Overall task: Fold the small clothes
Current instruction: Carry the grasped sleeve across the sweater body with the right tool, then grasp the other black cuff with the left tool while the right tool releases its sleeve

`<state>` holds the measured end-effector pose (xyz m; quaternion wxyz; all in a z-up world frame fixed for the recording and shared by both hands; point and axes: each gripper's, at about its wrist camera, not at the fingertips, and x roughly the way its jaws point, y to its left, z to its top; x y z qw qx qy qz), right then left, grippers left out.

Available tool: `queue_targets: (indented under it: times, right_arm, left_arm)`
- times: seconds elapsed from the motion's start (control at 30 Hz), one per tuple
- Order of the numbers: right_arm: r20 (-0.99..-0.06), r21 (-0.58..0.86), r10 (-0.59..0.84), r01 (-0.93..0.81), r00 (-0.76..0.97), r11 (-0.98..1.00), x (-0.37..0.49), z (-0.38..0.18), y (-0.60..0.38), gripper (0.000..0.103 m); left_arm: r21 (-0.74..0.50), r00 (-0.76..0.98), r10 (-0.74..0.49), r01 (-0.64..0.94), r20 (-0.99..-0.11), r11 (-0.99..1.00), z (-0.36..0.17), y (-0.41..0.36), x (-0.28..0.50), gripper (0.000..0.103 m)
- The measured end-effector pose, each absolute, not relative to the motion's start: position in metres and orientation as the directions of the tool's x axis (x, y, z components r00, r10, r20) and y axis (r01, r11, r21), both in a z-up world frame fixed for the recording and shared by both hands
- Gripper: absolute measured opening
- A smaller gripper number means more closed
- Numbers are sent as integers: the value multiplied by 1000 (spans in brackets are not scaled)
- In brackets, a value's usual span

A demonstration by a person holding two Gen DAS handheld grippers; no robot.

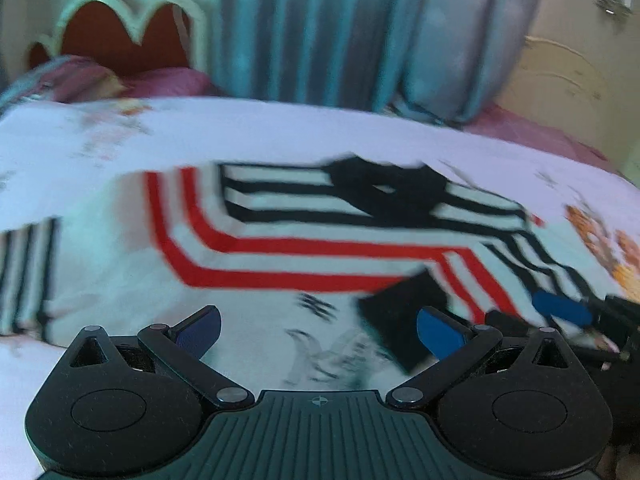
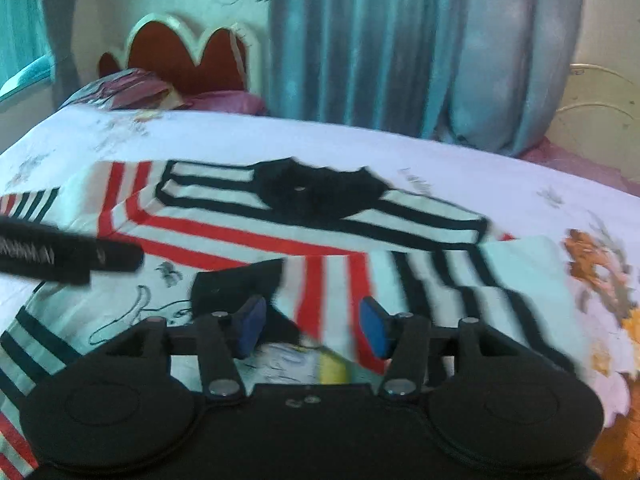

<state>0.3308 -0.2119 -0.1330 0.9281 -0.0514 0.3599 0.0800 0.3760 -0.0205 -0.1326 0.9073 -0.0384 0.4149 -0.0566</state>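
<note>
Striped shirt (image 1: 304,240) spread flat on bed sheet (image 1: 260,128), black collar (image 1: 384,188) toward the far side, red and black stripes across the body. Both sleeves folded in over the body; black cuff (image 1: 400,316) of one sleeve lying near the middle of the garment.

Left gripper (image 1: 318,330): jaws wide apart, nothing between the pads. Held above the near part of the shirt, over the printed white panel; black cuff just ahead of the right-hand pad. No contact with the fabric visible.

Right gripper (image 2: 312,326): jaws parted about halfway, nothing pinched; folded sleeve with red stripes directly below and ahead of the gap. Touching or just clear of the cloth: cannot tell, owing to blur. In the left wrist view, seen at the right edge (image 1: 576,312) with one blue pad showing, over the striped sleeve.

In the right wrist view, a black part of the left gripper (image 2: 68,256) reaching in from the left edge, over the shirt's left side.

Surroundings: scalloped red headboard (image 2: 188,52) and pink pillow (image 2: 224,102) at the far left, blue curtain (image 2: 360,48) behind the bed, orange floral print (image 2: 600,268) on the sheet to the right of the shirt. Nothing lying between either gripper and the garment.
</note>
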Motion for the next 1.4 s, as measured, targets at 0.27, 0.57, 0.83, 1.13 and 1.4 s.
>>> queue_targets:
  times: [0.27,0.57,0.83,1.13,1.4]
  right_arm:
    - [-659,-66,-81,50,747,997,293,-128,-288,60]
    - [-700,-69,-199,213,686,975,292,-160,-335,60]
    - [-722,-19,-165,220,672,975,309,-170,-340,40]
    - [-732,40,-107,199,672,979,320,-171,-327,16]
    - [-756,42,-105,208,646,977,309,-175,-343,20]
  left_arm:
    - [-337,562,-350,132,-749,932,-163,-56,387,102]
    - [-367,582,-386,158,-716,917,-192,-61,398,16]
    - [-345,731,-369,192,-574,919,-136,-43,398,10]
    - [-246,753,-217,76,-621,966,-147,13,406,9]
    - [-169,689,-170,69,-705,983,-190,6,397,10]
